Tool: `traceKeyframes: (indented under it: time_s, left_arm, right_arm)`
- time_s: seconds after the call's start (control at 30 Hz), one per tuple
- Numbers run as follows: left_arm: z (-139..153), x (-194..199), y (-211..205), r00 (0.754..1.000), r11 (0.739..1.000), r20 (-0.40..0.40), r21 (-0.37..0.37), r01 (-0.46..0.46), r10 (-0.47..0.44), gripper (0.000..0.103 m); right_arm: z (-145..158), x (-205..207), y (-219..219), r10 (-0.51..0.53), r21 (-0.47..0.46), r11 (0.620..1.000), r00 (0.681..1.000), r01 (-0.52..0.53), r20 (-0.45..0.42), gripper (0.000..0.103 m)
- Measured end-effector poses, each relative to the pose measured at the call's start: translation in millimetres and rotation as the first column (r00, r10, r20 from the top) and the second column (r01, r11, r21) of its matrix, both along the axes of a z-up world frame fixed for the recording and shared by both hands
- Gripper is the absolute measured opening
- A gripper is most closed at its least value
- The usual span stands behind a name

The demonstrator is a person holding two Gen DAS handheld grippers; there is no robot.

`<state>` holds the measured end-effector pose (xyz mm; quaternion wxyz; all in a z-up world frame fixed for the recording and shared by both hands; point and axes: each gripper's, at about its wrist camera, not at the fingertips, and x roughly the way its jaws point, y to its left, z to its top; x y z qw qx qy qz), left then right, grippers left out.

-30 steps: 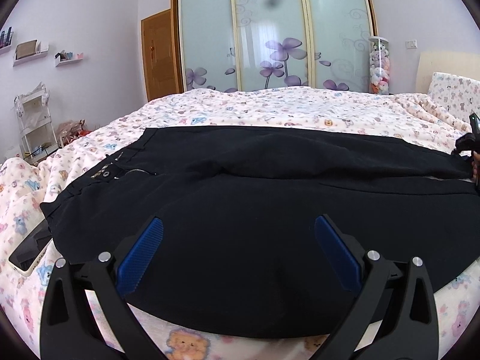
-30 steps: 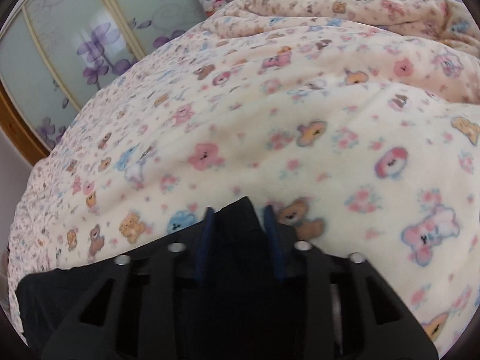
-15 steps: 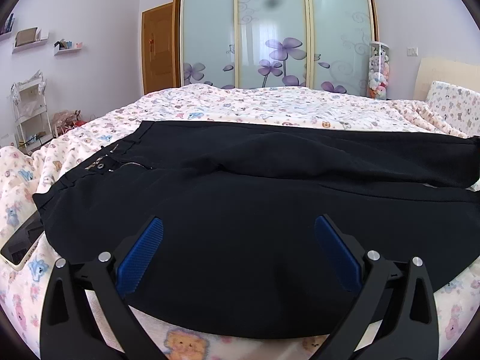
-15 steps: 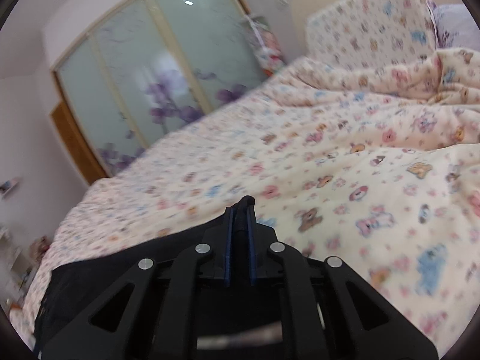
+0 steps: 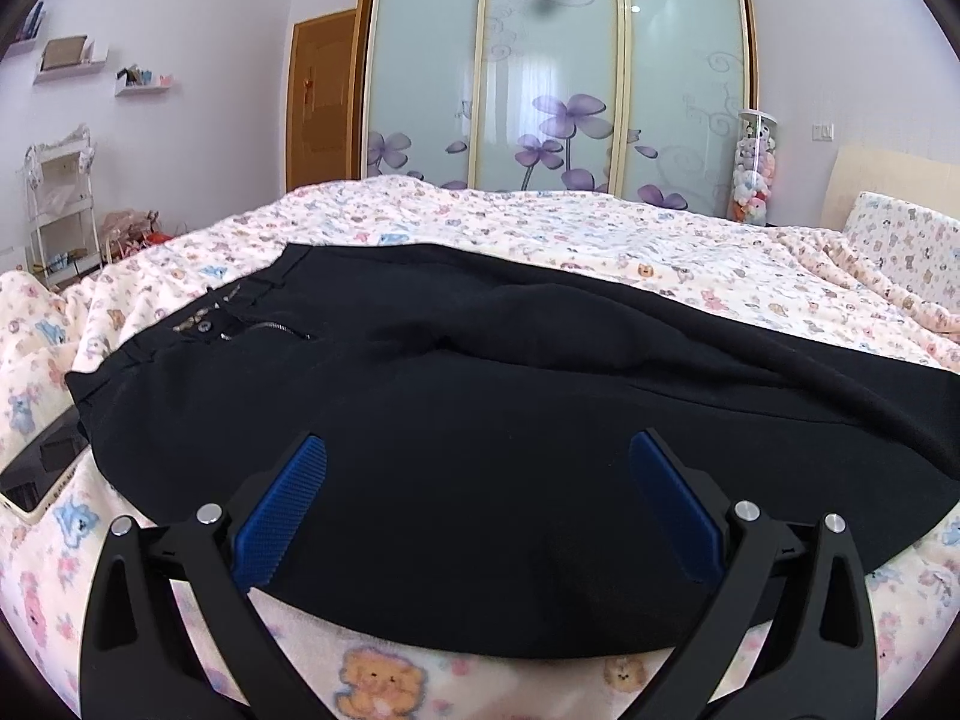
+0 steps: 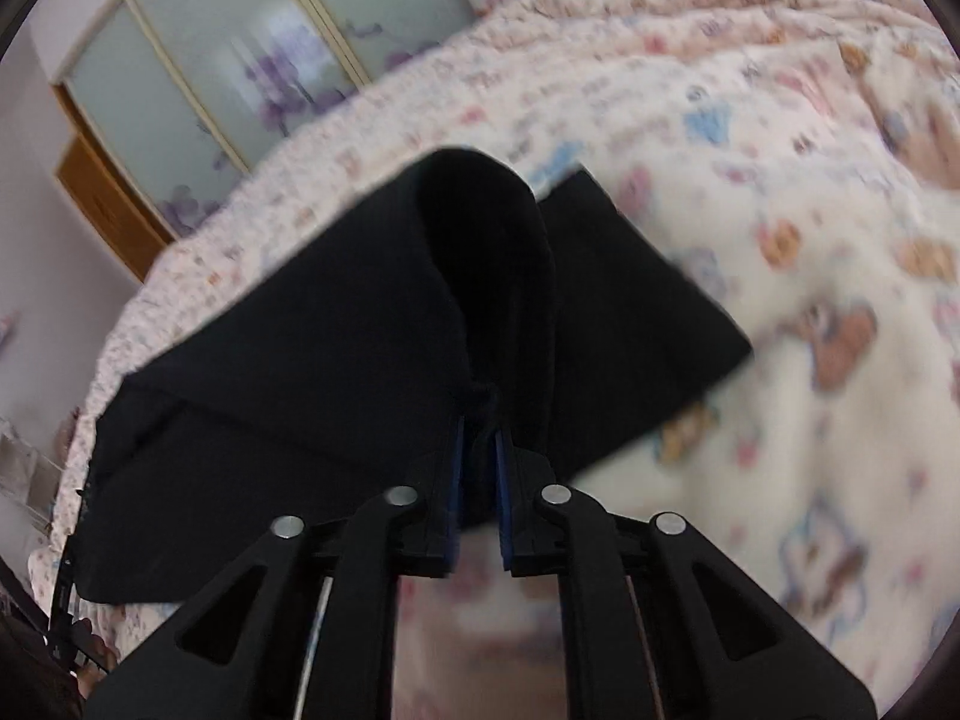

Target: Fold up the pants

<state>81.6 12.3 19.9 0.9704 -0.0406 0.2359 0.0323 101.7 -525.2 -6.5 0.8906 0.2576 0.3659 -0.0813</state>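
Black pants lie spread across the bed, waistband with zipper at the left, legs running off to the right. My left gripper is open, its blue pads over the near edge of the pants, holding nothing. My right gripper is shut on the hem end of the pants and holds it lifted above the bed; the cloth hangs folded over the fingers.
The bed has a cream bear-print blanket. A phone or tablet lies partly under the pants at the left edge. A sliding wardrobe stands behind the bed, a pillow at the right.
My right gripper closed on the pant leg end and lifted it off the bed, pulling it up and back. My left gripper stayed open over the near edge of the pants.
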Motion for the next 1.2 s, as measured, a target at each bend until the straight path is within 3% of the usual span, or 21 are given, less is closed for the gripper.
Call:
traceKeyframes:
  time_s: [0.03,0.1,0.13,0.17,0.2,0.3,0.43,0.57,0.7,0.73,0.77,0.83,0.87,0.93,0.97,1.03,1.07,1.1,1.2]
  left_arm:
    - [-1,0,1,1.0,1.0,-0.009,-0.01,0.006,-0.006,0.101]
    - [-1,-1,4,1.0,0.999,-0.015,-0.029,0.015,-0.016,0.101]
    - [-1,-2,6,1.0,0.999,-0.013,-0.035,0.019,-0.02,0.101]
    - [-1,-4,6,1.0,0.999,-0.008,-0.039,0.021,-0.021,0.101]
    - [0,-6,7,1.0,0.999,-0.001,-0.044,0.024,-0.024,0.101]
    - [1,-8,4,0.999,0.998,0.007,-0.049,0.039,-0.039,0.101]
    - [-1,-9,-2,0.999,0.999,-0.015,-0.021,0.041,-0.041,0.101]
    - [1,-14,-2,0.999,0.999,0.002,-0.019,0.048,-0.047,0.101]
    - [2,-19,4,0.996,0.995,0.035,-0.063,0.08,-0.078,0.101]
    - [2,-20,5,0.995,0.993,0.038,-0.075,0.09,-0.087,0.101]
    - [2,-20,7,0.995,0.992,0.038,-0.088,0.094,-0.091,0.101]
    - [2,-18,9,0.994,0.988,0.029,-0.111,0.105,-0.102,0.101]
    - [1,-17,11,0.993,0.985,0.018,-0.128,0.114,-0.113,0.101]
    - [-3,-13,14,0.989,0.974,-0.018,-0.175,0.144,-0.149,0.101]
    - [-5,-10,15,0.986,0.969,-0.033,-0.193,0.154,-0.164,0.101]
    - [-8,-6,18,0.982,0.961,-0.051,-0.222,0.165,-0.181,0.101]
    - [-9,-5,20,0.981,0.955,-0.047,-0.242,0.171,-0.188,0.101]
    - [-9,-5,22,0.981,0.951,-0.042,-0.257,0.175,-0.192,0.101]
    - [-9,-7,31,0.981,0.932,-0.009,-0.314,0.18,-0.193,0.101]
  right_arm:
    - [4,-4,1,-0.019,0.001,1.0,1.0,0.019,-0.009,0.024]
    - [14,-14,-1,-0.051,0.037,0.998,0.999,0.051,-0.005,0.03]
    - [18,-17,-4,-0.066,0.06,0.996,0.998,0.066,-0.003,0.041]
    - [23,-25,-8,-0.096,0.13,0.987,0.995,0.093,0.018,0.054]
    - [26,-30,-11,-0.112,0.202,0.974,0.993,0.101,0.043,0.056]
    - [21,-31,-9,-0.122,0.457,0.887,0.988,0.067,0.092,0.056]
    - [-6,-8,6,-0.134,0.628,0.772,0.991,0.092,0.021,0.049]
    - [-22,15,13,-0.198,0.631,0.756,0.98,0.173,-0.031,0.049]
    - [-31,31,5,-0.29,0.627,0.733,0.955,0.265,-0.064,0.048]
    - [-31,35,4,-0.309,0.61,0.74,0.949,0.283,-0.065,0.038]
    - [-30,37,5,-0.319,0.583,0.756,0.945,0.298,-0.07,0.018]
    - [-25,47,6,-0.314,0.5,0.809,0.946,0.309,-0.076,0.005]
    - [-16,50,5,-0.313,0.489,0.823,0.949,0.29,-0.035,0.004]
    - [24,47,7,-0.281,0.444,0.879,0.941,0.173,0.191,0.004]
    - [45,40,9,-0.244,0.391,0.914,0.918,0.11,0.312,0.004]
    - [55,27,10,-0.22,0.3,0.948,0.891,0.101,0.397,0.004]
    - [49,23,8,-0.222,0.279,0.954,0.893,0.114,0.393,0.004]
    - [28,20,2,-0.241,0.28,0.948,0.916,0.151,0.321,0.004]
    - [-44,16,-11,-0.294,0.428,0.879,0.945,0.208,0.145,0.004]
